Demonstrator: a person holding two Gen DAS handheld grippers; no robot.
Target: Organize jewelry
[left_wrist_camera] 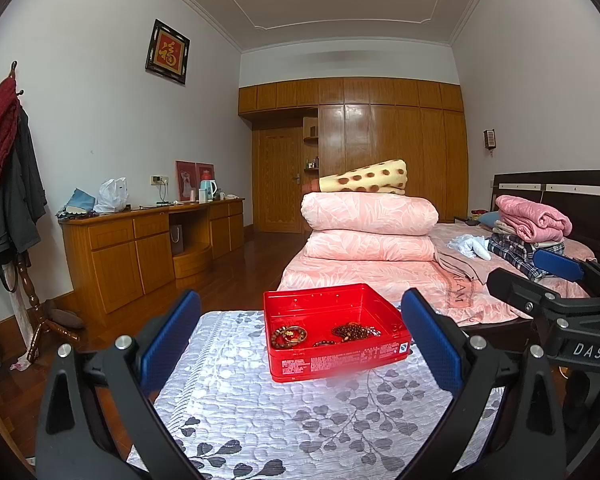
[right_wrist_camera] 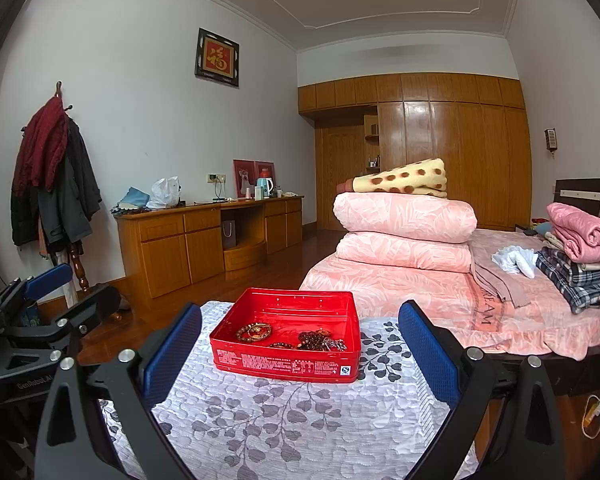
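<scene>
Both hand-held grippers hover with jaws spread and empty: the left hand-held gripper (left_wrist_camera: 300,344) and the right hand-held gripper (right_wrist_camera: 300,350) each face a red tin (left_wrist_camera: 332,364) near the far end of the tabletop (left_wrist_camera: 300,420). Inside lie a beaded bracelet (left_wrist_camera: 289,336) and a tangle of dark beads (left_wrist_camera: 354,331). Lifting one piece cleanly likely calls for a slow descent inside the tin's walls, pinching a single strand. Beyond the leaf-patterned cloth, a bed (left_wrist_camera: 380,276) carries folded pink quilts (left_wrist_camera: 368,224); a wooden wardrobe (left_wrist_camera: 392,152) fills the far wall.
</scene>
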